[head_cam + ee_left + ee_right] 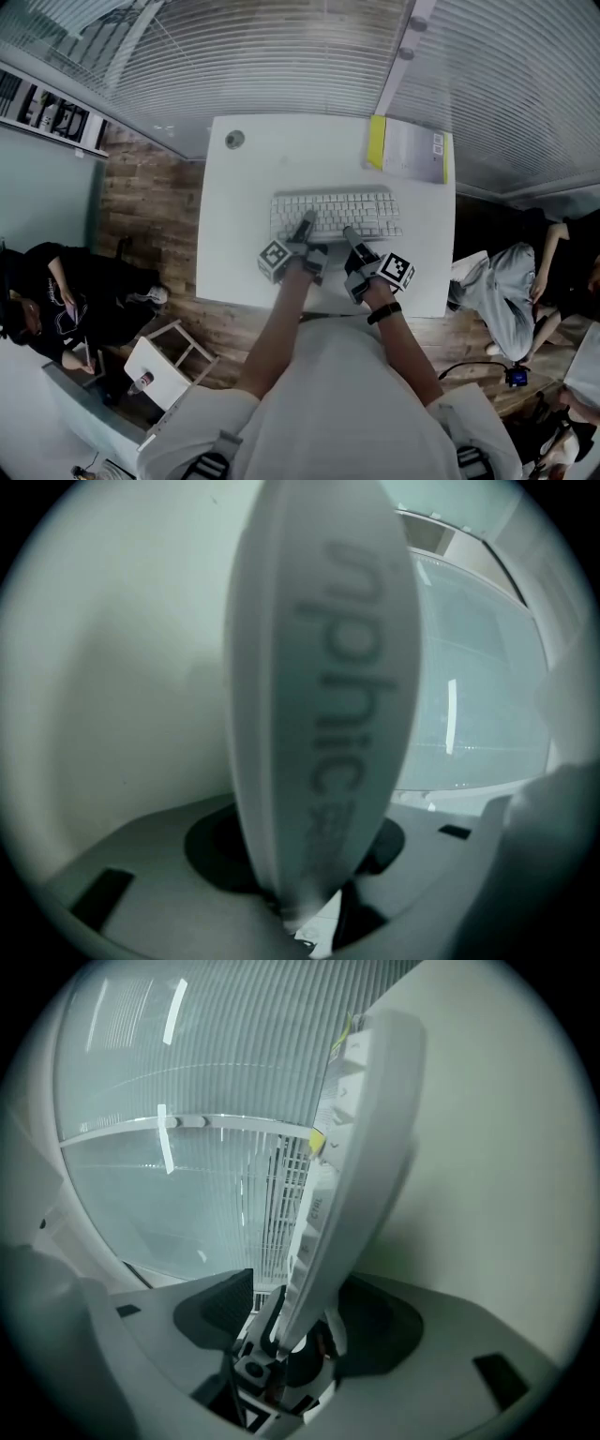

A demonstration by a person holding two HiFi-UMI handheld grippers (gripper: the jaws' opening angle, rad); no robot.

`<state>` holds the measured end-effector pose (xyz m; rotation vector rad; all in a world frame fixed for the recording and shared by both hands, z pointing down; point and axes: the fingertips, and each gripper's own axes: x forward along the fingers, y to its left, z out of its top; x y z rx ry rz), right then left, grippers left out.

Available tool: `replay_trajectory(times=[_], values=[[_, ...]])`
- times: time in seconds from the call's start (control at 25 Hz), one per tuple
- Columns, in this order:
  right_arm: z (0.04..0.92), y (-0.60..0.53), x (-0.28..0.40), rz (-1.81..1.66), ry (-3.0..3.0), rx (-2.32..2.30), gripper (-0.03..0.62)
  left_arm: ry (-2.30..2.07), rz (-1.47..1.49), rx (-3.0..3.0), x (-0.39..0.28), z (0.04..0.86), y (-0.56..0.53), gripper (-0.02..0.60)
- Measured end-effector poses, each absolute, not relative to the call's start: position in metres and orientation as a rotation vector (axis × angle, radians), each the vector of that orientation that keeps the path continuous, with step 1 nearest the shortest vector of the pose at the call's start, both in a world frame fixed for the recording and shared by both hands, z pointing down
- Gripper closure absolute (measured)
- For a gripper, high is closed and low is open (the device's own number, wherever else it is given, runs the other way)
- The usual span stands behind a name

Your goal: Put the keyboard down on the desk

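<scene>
Keyboard (336,215), white, lies across the middle of the white table (239,253), its long side running left to right and its keys facing up. Whether it rests fully on the tabletop or hangs just above it cannot be told from the head view.

Both pairs of tongs meet the keyboard at its near edge. The left tongs (306,225) reach it a little left of the middle, and the right tongs (349,234) a little right of the middle, so the two stand close together with most of the keyboard stretching away to either side and beyond them. Each carries its marker cube just behind, the left cube (274,260) and the right cube (397,270) both nearer than the keyboard's edge.

In the left gripper view the keyboard's edge fills the gap between the jaws, blurred grey print running along it, and the left tongs are clamped on it. In the right gripper view the keyboard's thin edge also stands between the jaws, keycaps showing along one side, but a gap shows on each side of it: the right tongs stand apart, not pressing on it.

At the table's far right corner lies a grey folder with a yellow spine (410,150), well apart from the keyboard. A small round fitting (234,139) sits near the far left corner.
</scene>
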<state>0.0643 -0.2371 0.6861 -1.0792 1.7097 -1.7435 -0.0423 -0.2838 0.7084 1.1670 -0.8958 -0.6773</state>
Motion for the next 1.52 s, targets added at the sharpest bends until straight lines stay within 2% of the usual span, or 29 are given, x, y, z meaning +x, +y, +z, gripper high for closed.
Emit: replay_trajectory(times=[0.32,0.6,0.84,0.92,1.52], values=[[0.698,-0.199,0.053,-1.823,1.565,-0.977,0.319,-0.896,-0.682,1.176,-0.043,0.709,-0.283,0.425],[0.698,-0.212,0.047,-1.796,1.482,-0.928,0.431,-0.895,-0.690,1.150,-0.044,0.710,-0.285,0.423],[0.700,-0.218,0.046,-1.812,1.491,-0.969,0.435,-0.895,-0.694,1.143,-0.046,0.711,-0.284,0.420],[0.700,-0.218,0.046,-1.809,1.492,-0.981,0.464,-0.890,-0.697,1.147,-0.046,0.710,-0.284,0.420],[0.718,-0.213,0.048,-1.843,1.394,-1.056,0.473,-0.803,-0.548,1.147,-0.034,0.719,-0.241,0.387]])
